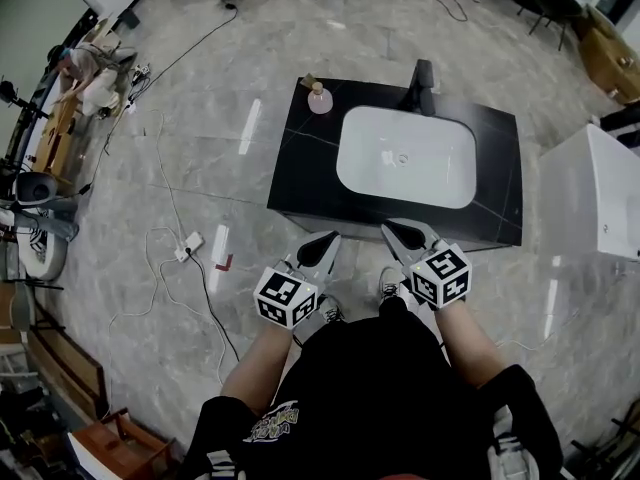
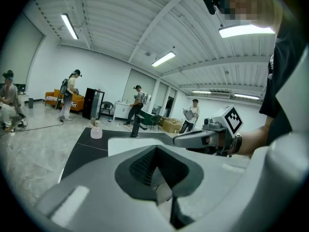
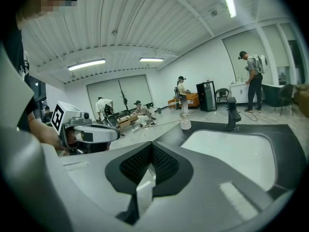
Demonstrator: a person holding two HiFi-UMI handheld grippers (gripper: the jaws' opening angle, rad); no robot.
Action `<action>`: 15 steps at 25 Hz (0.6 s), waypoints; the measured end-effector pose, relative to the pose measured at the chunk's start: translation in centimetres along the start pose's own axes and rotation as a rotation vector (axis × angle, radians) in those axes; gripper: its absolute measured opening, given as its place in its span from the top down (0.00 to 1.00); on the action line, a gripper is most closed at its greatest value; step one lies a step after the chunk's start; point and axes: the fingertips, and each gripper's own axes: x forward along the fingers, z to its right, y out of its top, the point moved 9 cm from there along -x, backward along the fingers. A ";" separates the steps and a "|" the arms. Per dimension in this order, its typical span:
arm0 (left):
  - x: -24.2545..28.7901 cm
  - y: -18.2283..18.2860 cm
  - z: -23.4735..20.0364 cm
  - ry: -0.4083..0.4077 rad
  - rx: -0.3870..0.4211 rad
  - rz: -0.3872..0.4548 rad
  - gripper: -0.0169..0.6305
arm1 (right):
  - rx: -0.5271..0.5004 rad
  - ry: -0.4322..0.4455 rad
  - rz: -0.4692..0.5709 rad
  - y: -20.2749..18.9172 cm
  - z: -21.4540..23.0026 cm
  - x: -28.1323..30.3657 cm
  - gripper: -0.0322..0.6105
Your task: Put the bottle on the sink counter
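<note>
Currently, head view: black stone-look sink counter (image 1: 300,168) on grey marbled floor (image 1: 200,148). A white rounded basin (image 1: 405,156) is sunk in its middle, with a black faucet (image 1: 422,86) at the basin's 12 o'clock. Small pale-pink plastic bottle (image 1: 319,99) stands upright on the surface at the counter's 11 o'clock corner, well apart from both grippers. Only bare counter and the basin lie between them and it.

White power strip (image 1: 190,240) with trailing cables on the floor at the counter's 9 o'clock. White box-shaped unit (image 1: 590,193) at its 3 o'clock. Several people stand or sit across the room in both gripper views.

Left gripper (image 1: 320,248) and right gripper (image 1: 405,234) are side by side at the counter's 6 o'clock edge, near the person's body, tips toward the basin.

Left gripper view: jaws closed together, nothing between them. The bottle (image 2: 96,131) shows far ahead at 10 o'clock.

Right gripper view: jaws pressed together, empty, touching nothing. The bottle (image 3: 185,123) shows beyond at 1 o'clock, left of the faucet (image 3: 233,112).
</note>
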 end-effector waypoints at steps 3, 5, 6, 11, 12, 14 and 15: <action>-0.9 -0.4 -0.3 -0.028 0.000 -0.007 0.97 | 0.010 -0.024 0.001 -0.4 -1.3 0.0 0.91; -1.4 -0.7 -0.5 -0.042 -0.002 -0.013 0.97 | 0.019 -0.037 0.000 -0.8 -2.1 0.0 0.91; -1.5 -0.9 -0.6 -0.049 -0.002 -0.014 0.97 | 0.023 -0.043 0.000 -1.1 -2.4 0.0 0.91; -2.5 -1.5 -1.0 -0.081 0.001 -0.023 0.97 | 0.040 -0.070 -0.001 -2.0 -4.0 -0.1 0.91; -2.7 -1.6 -1.1 -0.086 0.001 -0.025 0.97 | 0.043 -0.075 0.000 -2.1 -4.4 -0.1 0.91; -3.2 -1.7 -1.3 -0.095 0.000 -0.029 0.97 | 0.049 -0.083 0.005 -2.3 -5.0 -0.1 0.91; -3.3 -1.8 -1.4 -0.100 0.001 -0.032 0.97 | 0.051 -0.087 0.008 -2.4 -5.2 -0.1 0.91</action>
